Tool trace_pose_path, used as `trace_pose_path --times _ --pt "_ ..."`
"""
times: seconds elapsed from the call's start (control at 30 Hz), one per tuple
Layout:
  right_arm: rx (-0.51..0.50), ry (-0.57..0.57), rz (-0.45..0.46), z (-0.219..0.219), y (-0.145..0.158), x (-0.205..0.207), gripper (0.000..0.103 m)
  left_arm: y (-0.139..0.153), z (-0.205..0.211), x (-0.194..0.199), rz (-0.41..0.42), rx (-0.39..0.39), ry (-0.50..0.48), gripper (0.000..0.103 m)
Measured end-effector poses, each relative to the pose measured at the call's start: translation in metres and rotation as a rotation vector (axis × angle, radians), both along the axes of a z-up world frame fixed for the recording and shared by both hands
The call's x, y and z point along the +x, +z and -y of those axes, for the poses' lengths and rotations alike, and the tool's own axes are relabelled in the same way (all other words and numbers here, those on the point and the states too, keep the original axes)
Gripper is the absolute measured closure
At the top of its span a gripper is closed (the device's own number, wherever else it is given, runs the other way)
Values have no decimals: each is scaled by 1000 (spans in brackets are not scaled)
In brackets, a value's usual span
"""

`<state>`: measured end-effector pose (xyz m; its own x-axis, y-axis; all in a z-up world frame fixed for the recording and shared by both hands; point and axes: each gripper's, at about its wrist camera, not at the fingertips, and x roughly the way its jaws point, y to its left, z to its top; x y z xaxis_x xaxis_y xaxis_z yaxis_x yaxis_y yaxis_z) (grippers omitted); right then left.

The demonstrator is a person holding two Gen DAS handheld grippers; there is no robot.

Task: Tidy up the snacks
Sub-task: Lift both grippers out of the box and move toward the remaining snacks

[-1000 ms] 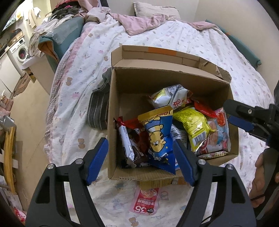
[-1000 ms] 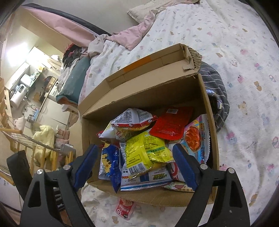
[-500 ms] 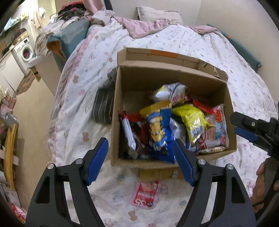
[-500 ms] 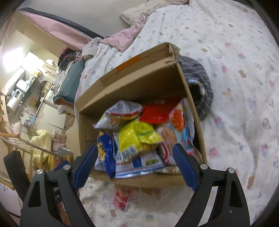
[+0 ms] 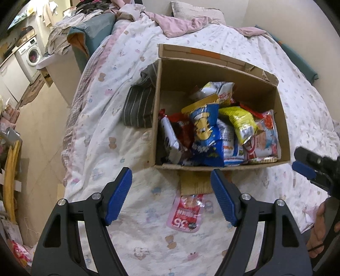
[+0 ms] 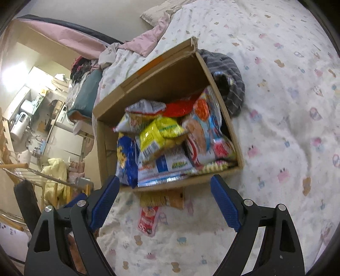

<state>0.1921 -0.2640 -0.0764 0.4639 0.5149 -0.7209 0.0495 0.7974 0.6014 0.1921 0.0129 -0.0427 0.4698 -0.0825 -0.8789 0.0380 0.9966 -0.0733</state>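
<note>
An open cardboard box [image 5: 167, 70] [image 6: 161, 82] sits on the bed, full of snack packets. A blue packet [image 5: 205, 135] [image 6: 125, 161] and a yellow packet [image 5: 241, 123] [image 6: 159, 133] lie on top. A pink-red packet [image 5: 187, 214] [image 6: 147, 218] lies on the bedspread in front of the box, partly under its front flap. My left gripper [image 5: 171, 195] is open and empty, above the bed short of the box. My right gripper [image 6: 164, 201] is open and empty, also short of the box; it shows at the right edge of the left wrist view [image 5: 306, 169].
A striped dark garment [image 5: 138, 104] [image 6: 229, 74] lies against the box's side. The patterned bedspread [image 5: 119, 148] [image 6: 286, 127] runs around the box. Pink bedding and a pillow [image 5: 197, 14] lie at the head. Beside the bed are the floor, a washing machine [image 5: 29, 55] and clutter.
Both grippers have drawn back and up from the box, which now looks smaller and farther. The pink-red packet shows more fully. Both stay open and empty.
</note>
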Motion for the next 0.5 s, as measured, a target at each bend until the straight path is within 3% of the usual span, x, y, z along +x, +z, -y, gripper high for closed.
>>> trace_pose_path --times 0.23,0.5 --pt "-21 40 -57 -8 -18 -15 14 -4 -14 -11 -2 0 -1 30" --pt "-112 85 -97 -29 -36 -10 14 -2 -37 -6 -10 -33 72 30"
